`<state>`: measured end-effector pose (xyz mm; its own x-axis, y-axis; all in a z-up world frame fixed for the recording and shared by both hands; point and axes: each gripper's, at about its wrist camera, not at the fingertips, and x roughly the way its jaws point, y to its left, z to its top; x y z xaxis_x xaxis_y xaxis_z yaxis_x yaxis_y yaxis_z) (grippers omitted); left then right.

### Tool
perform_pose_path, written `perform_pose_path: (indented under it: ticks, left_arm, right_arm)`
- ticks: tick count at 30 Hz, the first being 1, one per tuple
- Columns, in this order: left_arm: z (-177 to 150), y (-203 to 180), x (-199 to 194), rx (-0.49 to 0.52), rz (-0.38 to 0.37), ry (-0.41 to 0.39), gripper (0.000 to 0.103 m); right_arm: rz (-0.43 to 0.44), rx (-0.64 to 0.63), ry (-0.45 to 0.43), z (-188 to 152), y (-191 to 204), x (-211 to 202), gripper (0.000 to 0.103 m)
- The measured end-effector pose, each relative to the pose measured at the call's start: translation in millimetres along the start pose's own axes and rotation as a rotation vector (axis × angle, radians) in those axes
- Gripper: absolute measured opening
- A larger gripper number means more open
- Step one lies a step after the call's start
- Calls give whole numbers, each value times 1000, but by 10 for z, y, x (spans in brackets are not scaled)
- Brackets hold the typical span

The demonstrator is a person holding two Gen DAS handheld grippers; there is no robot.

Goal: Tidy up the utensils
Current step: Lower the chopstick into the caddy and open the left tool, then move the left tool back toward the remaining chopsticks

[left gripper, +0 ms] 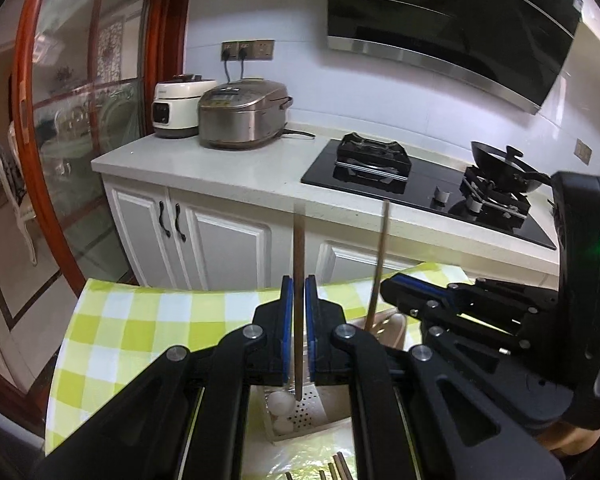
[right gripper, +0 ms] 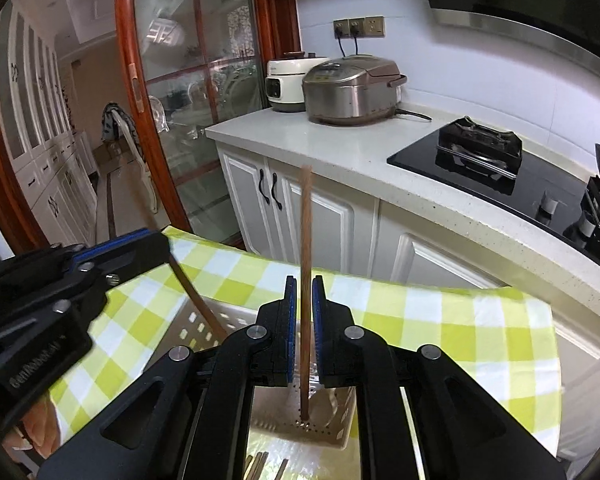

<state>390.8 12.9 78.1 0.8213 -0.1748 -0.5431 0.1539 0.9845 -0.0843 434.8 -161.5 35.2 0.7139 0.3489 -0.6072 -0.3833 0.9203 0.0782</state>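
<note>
The left gripper (left gripper: 299, 300) stands over a perforated white utensil holder (left gripper: 308, 416) on the table (left gripper: 140, 320), which wears a yellow-and-white checked cloth; its blue-padded fingers (left gripper: 287, 308) are drawn narrow around a brown chopstick (left gripper: 299, 264) that stands upright, its lower tip down inside the holder beside two pale round objects (left gripper: 282, 404); whether the pads truly pinch the stick or stand a hair off it, I cannot tell. The right gripper (right gripper: 305, 308) is in the same pose just beside it; its fingers (right gripper: 319, 312) are narrow about a second chopstick (right gripper: 306, 240), upright with its tip on the holder's perforated floor, a sliver of gap showing on either side of the stick. More brown chopsticks (left gripper: 336, 468) lie flat on the cloth just in front of the holder. Beyond the table runs a white counter (left gripper: 220, 168) bearing a metallic rice cooker (left gripper: 242, 116), a white cooker (left gripper: 176, 110) and a black gas hob (left gripper: 420, 184) with a dark wok (left gripper: 504, 168).
</note>
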Motion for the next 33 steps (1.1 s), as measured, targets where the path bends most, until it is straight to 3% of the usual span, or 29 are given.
perform_pose_path:
  ticks: [1,3,7,9,13,15,18,24,30,33]
  left_arm:
    - [-9,20,-11,-2,4,-2,10]
    - [-23,61,-53,-9,15,-13,28]
    - [-69,163,-216,-40,29,-44,33]
    - [-105,214,-324,-64,34,-63,48]
    - [-292,265,-678,-96,70,-122,66]
    - [-395,255,-832,-100,91,-143,81]
    - [-618,238,-1077,-108,127,-176,92]
    - [-1160,138,-1390,-75,172,-176,98]
    - [-1654,107,-1532,-113,139,-151,98]
    - [-1785,74,-1532,-114,156,-140,98]
  right_arm:
    - [-6,3,-3,-8,-18,8,17]
    - [-8,23,-13,-19,-75,-9,39]
    - [-23,51,-51,-44,-183,-165,40]
    - [-32,58,-67,-78,-230,-276,40]
    - [-49,71,-95,-241,-304,-526,40]
    - [-48,80,-102,-362,-322,-642,40]
    - [-46,96,-113,-635,-314,-835,40]
    - [-45,110,-102,-1166,-212,-1077,40]
    - [-52,127,-90,-1601,-125,-1214,40]
    - [-56,130,-81,-1763,-71,-1217,40]
